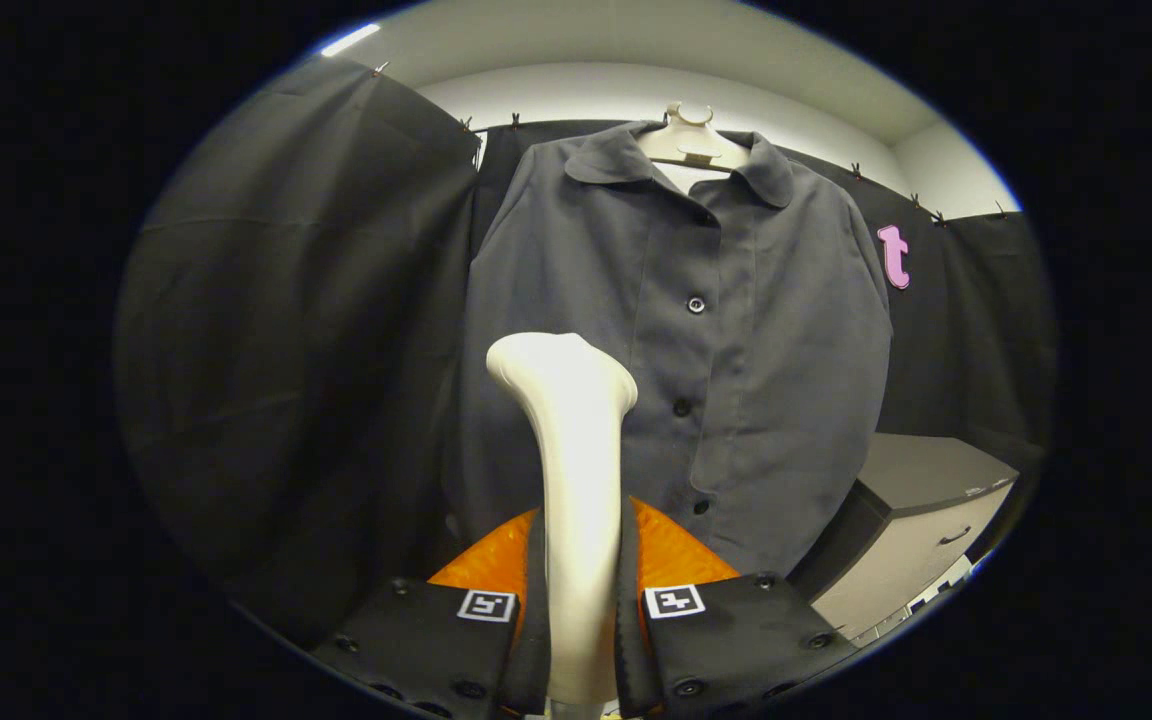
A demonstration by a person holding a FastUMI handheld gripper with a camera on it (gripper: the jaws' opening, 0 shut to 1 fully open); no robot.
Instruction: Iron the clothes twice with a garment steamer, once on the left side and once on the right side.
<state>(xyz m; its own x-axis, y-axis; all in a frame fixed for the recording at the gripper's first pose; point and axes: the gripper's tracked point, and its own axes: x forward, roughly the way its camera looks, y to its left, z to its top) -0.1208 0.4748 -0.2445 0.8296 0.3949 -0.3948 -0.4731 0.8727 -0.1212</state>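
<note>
This is a staged recording booth, not a lived-in home: black cloth (286,300) clipped up along a pale wall (586,95) forms the backdrop, a shirt (726,330) hangs on a hanger (688,140) against it, and a grey cabinet (921,520) sits at the side.

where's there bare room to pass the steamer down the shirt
Free: the shirt panel right of the buttons, and the strip left of them. Crowded: the collar at the hanger, and low right by the cabinet. The gripper grips the steamer.
</note>
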